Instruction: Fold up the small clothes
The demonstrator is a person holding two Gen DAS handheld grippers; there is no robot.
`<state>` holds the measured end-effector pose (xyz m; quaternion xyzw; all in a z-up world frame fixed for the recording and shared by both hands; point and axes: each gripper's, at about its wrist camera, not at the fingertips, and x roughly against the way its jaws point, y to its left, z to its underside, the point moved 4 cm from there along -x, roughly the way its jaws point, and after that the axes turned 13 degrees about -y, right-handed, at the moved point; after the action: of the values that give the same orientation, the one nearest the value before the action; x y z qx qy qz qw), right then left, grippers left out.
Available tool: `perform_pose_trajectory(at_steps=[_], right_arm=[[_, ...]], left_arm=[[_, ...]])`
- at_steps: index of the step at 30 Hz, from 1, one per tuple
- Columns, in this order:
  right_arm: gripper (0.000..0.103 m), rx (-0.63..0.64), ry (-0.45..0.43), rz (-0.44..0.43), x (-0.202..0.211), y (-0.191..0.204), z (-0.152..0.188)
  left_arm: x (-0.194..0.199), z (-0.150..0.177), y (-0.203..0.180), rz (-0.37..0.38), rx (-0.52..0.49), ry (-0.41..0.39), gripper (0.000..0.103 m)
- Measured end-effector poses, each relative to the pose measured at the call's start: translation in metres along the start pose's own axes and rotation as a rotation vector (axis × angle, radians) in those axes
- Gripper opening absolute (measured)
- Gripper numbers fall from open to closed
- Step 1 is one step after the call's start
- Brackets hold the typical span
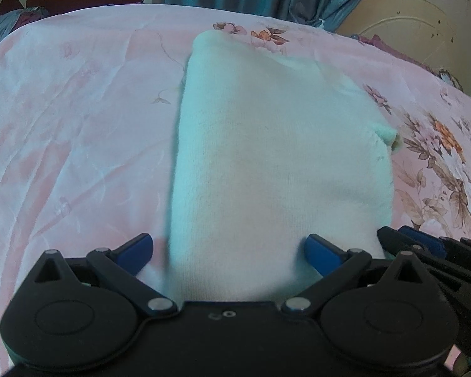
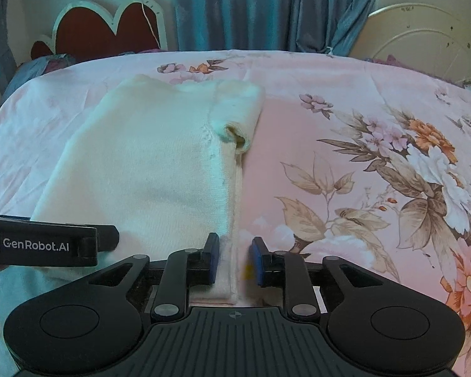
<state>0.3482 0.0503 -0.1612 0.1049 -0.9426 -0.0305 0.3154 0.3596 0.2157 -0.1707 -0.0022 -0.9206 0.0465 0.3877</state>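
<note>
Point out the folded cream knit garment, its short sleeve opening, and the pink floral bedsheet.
Folded cream knit garment [image 1: 267, 163], left wrist view, centre of top layer.
Short sleeve opening [image 2: 237, 136], right wrist view, cuff.
Pink floral bedsheet [image 2: 345, 172], right wrist view, bare printed area.

- Soft, even daylight with a cool bluish cast is seen in both views; no hard shadows are cast.
- The cream garment is overexposed, its knit texture washed out.
- Strong fisheye bending is shown along the bed edge and curtains.
- Slight motion blur is visible on the garment's left edge in the left wrist view.
</note>
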Motion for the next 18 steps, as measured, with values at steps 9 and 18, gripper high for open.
perform_pose_trajectory(at_steps=[9,18], right_arm=[[0.040,-0.114,-0.010,-0.103,0.061,-0.009,-0.004],[0.080,-0.096,-0.160,-0.160,0.177,-0.010,0.000]], left_arm=[[0.054,-0.004,0.004,-0.076,-0.013,-0.059,0.097],[0.176,0.029,-0.010,-0.148,-0.021,-0.167,0.101]])
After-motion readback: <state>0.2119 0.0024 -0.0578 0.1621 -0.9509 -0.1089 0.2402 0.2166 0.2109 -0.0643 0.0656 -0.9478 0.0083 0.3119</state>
